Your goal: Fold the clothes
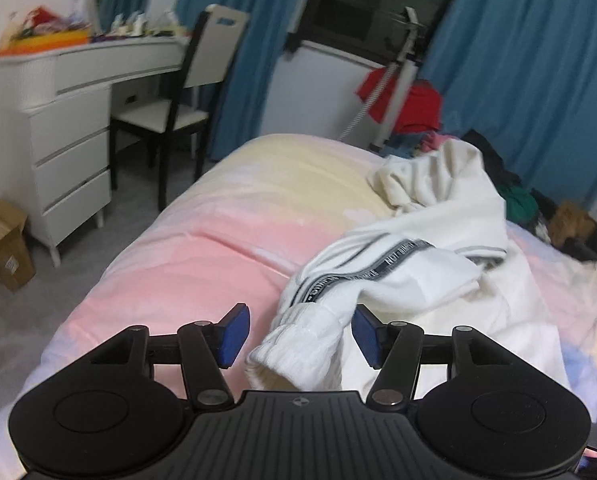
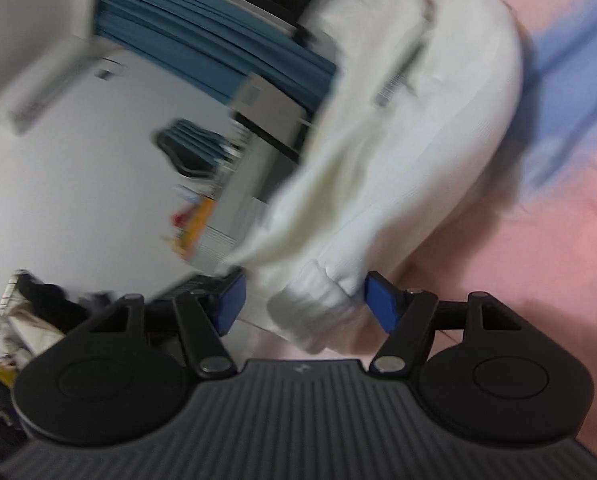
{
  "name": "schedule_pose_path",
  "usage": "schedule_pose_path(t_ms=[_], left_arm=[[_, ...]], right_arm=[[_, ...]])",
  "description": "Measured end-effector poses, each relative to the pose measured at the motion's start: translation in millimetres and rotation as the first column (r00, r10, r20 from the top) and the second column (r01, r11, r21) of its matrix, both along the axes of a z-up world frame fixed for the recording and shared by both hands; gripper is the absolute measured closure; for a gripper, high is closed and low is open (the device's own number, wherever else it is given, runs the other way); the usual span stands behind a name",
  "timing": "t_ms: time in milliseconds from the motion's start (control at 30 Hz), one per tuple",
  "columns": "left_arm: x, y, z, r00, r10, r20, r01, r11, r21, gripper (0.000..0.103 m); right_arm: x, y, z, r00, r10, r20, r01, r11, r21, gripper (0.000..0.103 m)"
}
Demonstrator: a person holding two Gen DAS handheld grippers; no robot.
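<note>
White sweatshirt (image 1: 418, 256) lies crumpled on the pink-and-yellow bedspread (image 1: 202, 240), body bunched toward the far right. Black-and-white lettered stripe runs down one sleeve. Ribbed cuff (image 1: 298, 352) of that sleeve points toward the near edge, opening visible. Right wrist view is blurred; a second ribbed cuff (image 2: 318, 308) shows there, fabric lifted off the bed
</note>
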State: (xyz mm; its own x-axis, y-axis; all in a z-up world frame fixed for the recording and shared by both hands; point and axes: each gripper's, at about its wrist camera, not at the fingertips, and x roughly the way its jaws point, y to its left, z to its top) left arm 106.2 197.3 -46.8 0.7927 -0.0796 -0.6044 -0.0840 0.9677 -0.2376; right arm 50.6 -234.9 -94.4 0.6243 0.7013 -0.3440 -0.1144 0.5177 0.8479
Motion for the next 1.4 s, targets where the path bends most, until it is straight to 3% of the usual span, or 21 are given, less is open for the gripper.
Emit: schedule_pose_path(t_ms=[67, 200, 333, 433, 533, 633, 667, 833, 967, 1100, 1267, 1333, 1400], left_arm=[[3.9, -2.2, -3.8, 1.000, -0.008, -0.015, 0.008, 1.000, 0.005, 0.044], [12.9, -7.0, -10.6, 1.000, -0.016, -0.020, 0.016, 1.000, 0.009, 0.045], [26.5, -3.5, -19.6, 1.000, 0.012, -0.002, -0.012, 0.999, -0.047, 0.064], [33.5, 3.9, -18.7, 0.998, 0.053, 0.042, -0.050, 0.996, -0.072, 0.078], [41.4, 17.6, -5.3, 0.993, 0.091, 0.077, -0.082, 0.990, -0.119, 0.083], [54.1, 32.3, 24.2, 0.986, 0.111, 0.122, -0.098, 0.989, -0.111, 0.084], [58.9, 37.3, 34.2, 0.984, 0.117, 0.136, -0.103, 0.989, -0.106, 0.084], [106.8, 68.5, 81.6, 0.967, 0.178, 0.182, -0.188, 0.981, 0.037, 0.084], [161.0, 85.5, 76.1, 0.957, 0.244, 0.154, -0.269, 0.949, 0.166, 0.084], [208.5, 97.2, 26.5, 0.957, 0.287, 0.044, -0.289, 0.931, 0.221, 0.082], [212.5, 95.6, 3.1, 0.958, 0.285, 0.038, -0.286, 0.932, 0.223, 0.070], [207.4, 92.7, 3.2, 0.962, 0.272, 0.028, -0.271, 0.933, 0.236, 0.046], [193.5, 88.3, 8.2, 0.967, 0.252, 0.032, -0.252, 0.938, 0.237, 0.033]], right_arm=[[3.5, -3.9, -16.1, 0.995, -0.022, -0.095, 0.019, 0.999, -0.033, 0.034], [8.6, -11.8, -31.2, 0.978, -0.110, -0.177, 0.095, 0.991, -0.092, 0.035], [8.6, -2.5, -38.0, 0.985, -0.089, -0.146, 0.063, 0.983, -0.171, 0.035], [10.4, 18.7, -39.2, 0.993, -0.005, -0.118, -0.012, 0.990, -0.144, 0.050], [10.8, 41.3, -29.1, 0.997, 0.021, -0.079, -0.031, 0.992, -0.119, 0.060], [11.2, 63.9, -19.0, 0.998, 0.047, -0.038, -0.050, 0.994, -0.095, 0.069], [11.3, 71.4, -15.6, 0.998, 0.055, -0.025, -0.057, 0.995, -0.087, 0.075], [11.9, 109.0, 1.2, 0.994, 0.095, 0.044, -0.093, 0.994, -0.049, 0.078], [38.5, 173.3, -6.4, 0.978, 0.197, 0.062, -0.195, 0.980, -0.041, 0.079], [66.4, 213.5, -29.0, 0.967, 0.251, 0.045, -0.248, 0.967, -0.056, 0.079], [76.8, 212.0, -29.8, 0.954, 0.292, 0.065, -0.286, 0.955, -0.084, 0.076], [74.5, 212.0, -20.5, 0.949, 0.307, 0.075, -0.295, 0.946, -0.136, 0.072], [75.1, 211.1, -11.2, 0.944, 0.320, 0.077, -0.301, 0.935, -0.187, 0.054]])
